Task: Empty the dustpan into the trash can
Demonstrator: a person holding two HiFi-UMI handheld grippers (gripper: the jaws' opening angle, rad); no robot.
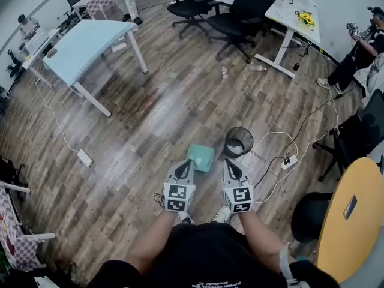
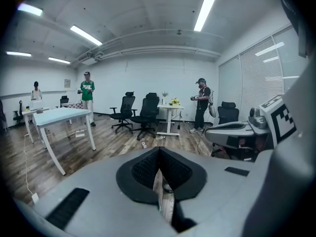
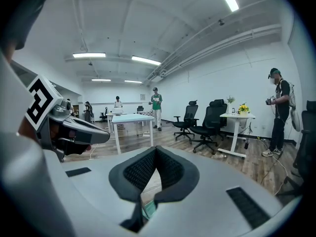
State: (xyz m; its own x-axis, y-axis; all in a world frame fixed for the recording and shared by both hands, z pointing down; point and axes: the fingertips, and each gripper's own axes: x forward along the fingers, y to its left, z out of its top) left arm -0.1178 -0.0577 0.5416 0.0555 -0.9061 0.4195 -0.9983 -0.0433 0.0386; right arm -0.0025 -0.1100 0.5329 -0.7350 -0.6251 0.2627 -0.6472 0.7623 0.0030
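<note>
My left gripper (image 1: 185, 164) and right gripper (image 1: 231, 163) are both pinched shut on nothing. The dustpan (image 1: 201, 156) lies on the floor just beyond my tips, between them. The bin (image 1: 239, 128) stands past my right tips, beside the pan. If I grab the pan off-centre, I reckon it tips early and spills short, or I nudge the bin over.

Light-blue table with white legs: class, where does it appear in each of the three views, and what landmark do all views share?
Head view: light-blue table, upper left.
Left gripper view: it stands at mid-left.
Right gripper view: it stands left of centre.
Shared landmark: white desk with yellow flowers.
</note>
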